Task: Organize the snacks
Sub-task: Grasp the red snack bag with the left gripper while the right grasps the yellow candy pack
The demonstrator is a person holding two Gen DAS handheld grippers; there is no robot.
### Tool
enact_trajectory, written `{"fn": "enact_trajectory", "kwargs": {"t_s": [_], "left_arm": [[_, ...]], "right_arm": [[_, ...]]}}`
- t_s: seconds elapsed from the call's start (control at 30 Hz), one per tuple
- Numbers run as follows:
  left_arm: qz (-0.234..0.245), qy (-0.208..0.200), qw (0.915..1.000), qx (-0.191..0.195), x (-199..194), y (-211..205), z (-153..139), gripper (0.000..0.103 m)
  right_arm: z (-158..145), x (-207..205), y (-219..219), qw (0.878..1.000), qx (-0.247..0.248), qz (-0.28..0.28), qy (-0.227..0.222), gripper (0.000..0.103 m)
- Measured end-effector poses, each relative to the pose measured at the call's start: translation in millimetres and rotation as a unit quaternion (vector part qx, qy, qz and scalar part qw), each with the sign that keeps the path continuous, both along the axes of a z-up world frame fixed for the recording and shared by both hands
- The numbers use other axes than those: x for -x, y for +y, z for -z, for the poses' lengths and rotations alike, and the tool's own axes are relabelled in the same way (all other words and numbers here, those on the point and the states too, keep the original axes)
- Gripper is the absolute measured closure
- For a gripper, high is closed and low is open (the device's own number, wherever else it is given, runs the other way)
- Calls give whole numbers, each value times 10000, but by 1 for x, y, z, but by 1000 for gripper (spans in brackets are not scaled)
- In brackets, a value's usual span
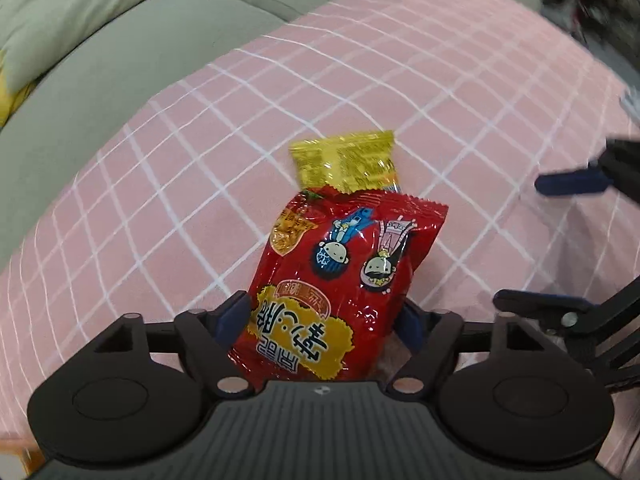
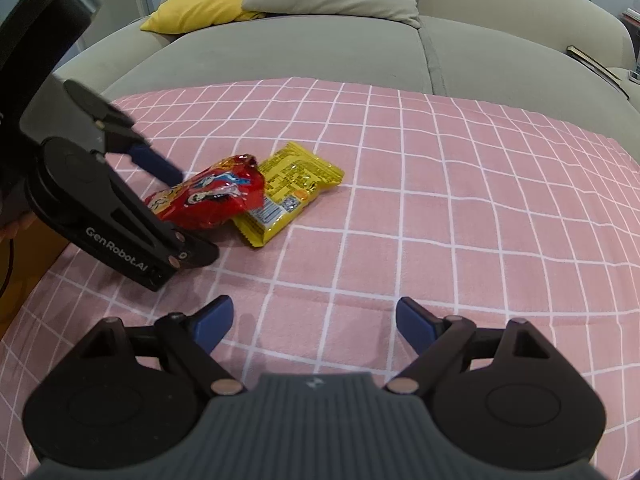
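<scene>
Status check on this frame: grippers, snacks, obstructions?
Left gripper shut on red snack bag. Right gripper open, empty. Red bag overlaps yellow snack bag. Nothing obstructing.

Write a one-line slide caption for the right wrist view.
Left gripper shut on red snack bag beside yellow packet; right gripper open.

a pink cloth with a white grid (image 2: 440, 208) covers the surface, bearing a glossy red snack packet (image 2: 208, 200) overlapping a yellow foil snack packet (image 2: 296, 184).
</scene>
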State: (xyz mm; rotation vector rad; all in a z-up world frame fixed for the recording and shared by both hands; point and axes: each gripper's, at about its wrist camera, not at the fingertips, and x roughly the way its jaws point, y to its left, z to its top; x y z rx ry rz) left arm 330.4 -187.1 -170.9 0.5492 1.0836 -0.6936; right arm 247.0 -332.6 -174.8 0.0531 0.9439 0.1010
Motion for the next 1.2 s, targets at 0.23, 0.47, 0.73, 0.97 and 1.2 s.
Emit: {"fn": "enact_trajectory", "kwargs": {"t_s": [0.23, 0.47, 0.73, 0.97, 1.2], "left_arm": [[-1091, -167, 9932, 373, 16, 20, -17, 39], [-1838, 125, 9800, 757, 12, 43, -33, 50], [-2392, 227, 9685, 658, 10, 62, -43, 61], [-2677, 279, 9613, 595, 19, 73, -43, 63], [-2860, 338, 9551, 704, 30, 79, -44, 63]], "right_arm": [[-5, -14, 3, 9997, -56, 30, -243, 32], [-4, -44, 10, 9986, -366, 272, -281, 37], [11, -86, 23, 9948, -780, 641, -122, 30], [18, -104, 47, 9962, -424, 746, -166, 26], [22, -104, 69, 9975, 359, 507, -335, 45]]}}
